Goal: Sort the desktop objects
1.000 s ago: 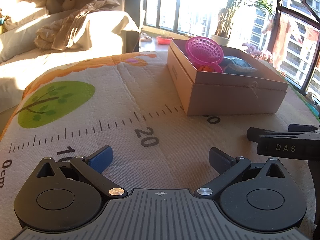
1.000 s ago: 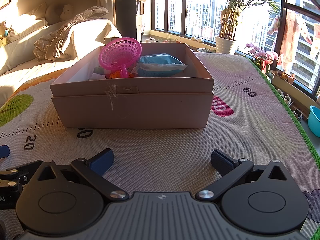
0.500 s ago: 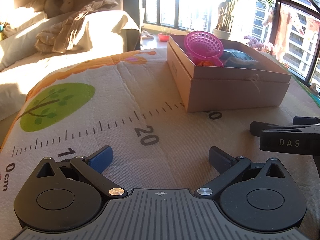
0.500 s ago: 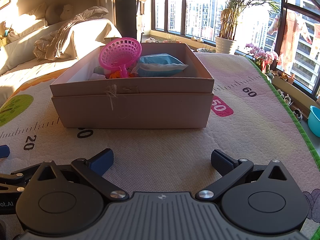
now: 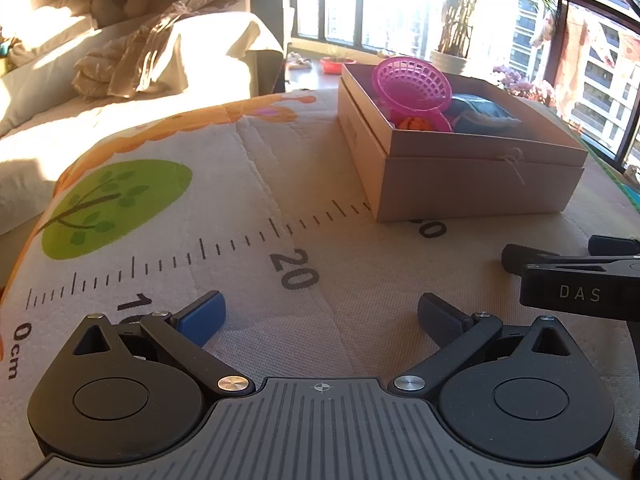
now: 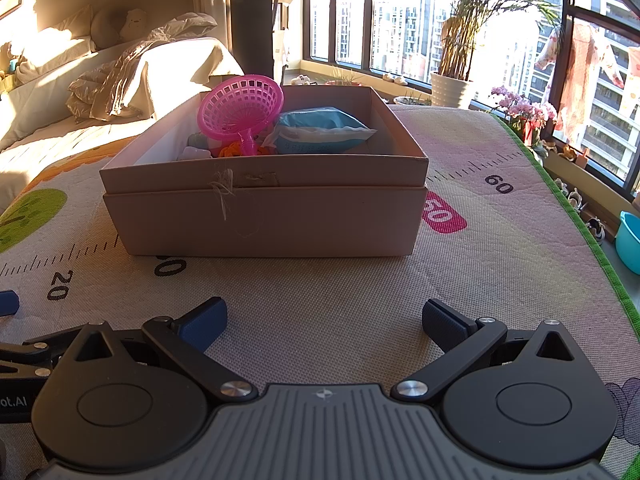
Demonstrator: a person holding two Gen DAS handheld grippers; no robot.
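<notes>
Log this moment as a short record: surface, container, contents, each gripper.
surface: play mat with printed ruler
container: open cardboard box on the mat
contents: pink basket tilted, blue pack, orange item, partly hidden
left hand-held gripper: open, empty, over the mat
right hand-held gripper: open, empty, facing the box
loose items on mat: none visible

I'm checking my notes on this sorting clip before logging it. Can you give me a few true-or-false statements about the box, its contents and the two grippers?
1. The pink basket sits in the cardboard box. True.
2. The left gripper holds a toy. False: its fingers are apart, with nothing between them.
3. A blue packet lies in the box. True.
4. The right gripper is shut. False: open, empty.
5. The box stands on the bare floor. False: on the printed mat.
</notes>
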